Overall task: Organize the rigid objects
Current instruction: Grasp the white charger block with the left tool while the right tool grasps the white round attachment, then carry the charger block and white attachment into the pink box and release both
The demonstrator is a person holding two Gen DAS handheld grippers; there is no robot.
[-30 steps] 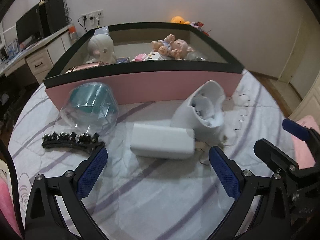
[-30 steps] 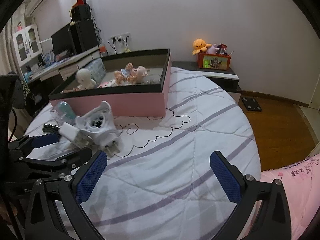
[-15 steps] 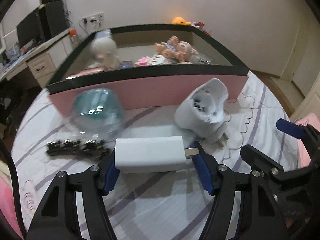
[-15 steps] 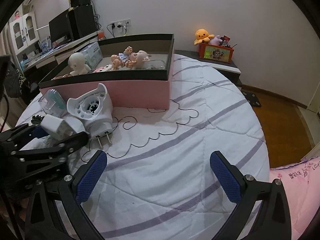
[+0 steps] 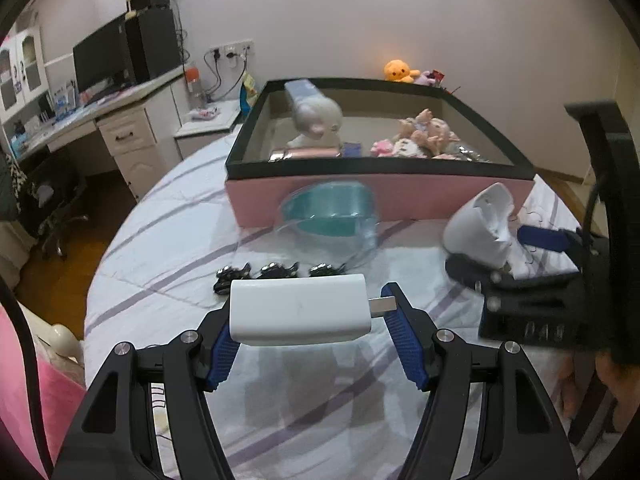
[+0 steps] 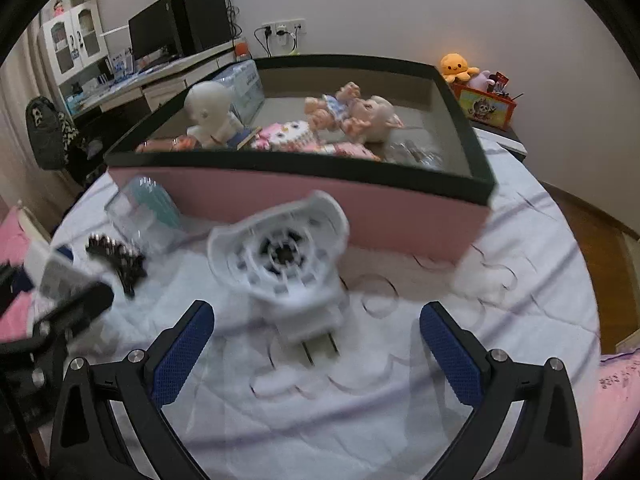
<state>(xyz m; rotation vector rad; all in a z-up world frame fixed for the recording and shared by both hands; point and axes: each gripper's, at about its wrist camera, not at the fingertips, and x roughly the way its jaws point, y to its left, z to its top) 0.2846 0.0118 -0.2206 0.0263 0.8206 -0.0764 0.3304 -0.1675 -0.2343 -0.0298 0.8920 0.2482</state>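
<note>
My left gripper is shut on a white charger block, held above the bed with its metal prong pointing right. My right gripper is open, its blue pads either side of a white plug-in device with two prongs, close in front of it. That device also shows in the left wrist view, with the right gripper against it. The pink box with a black rim holds dolls and toys.
A clear case with a teal spool leans at the box front. A black beaded hair clip lies on the striped bedsheet. A desk with a monitor stands at the left, the floor beyond the bed edge.
My left gripper closed on the white charger and lifted it off the bed. My right gripper moved in toward the white plug-in device, still open.
</note>
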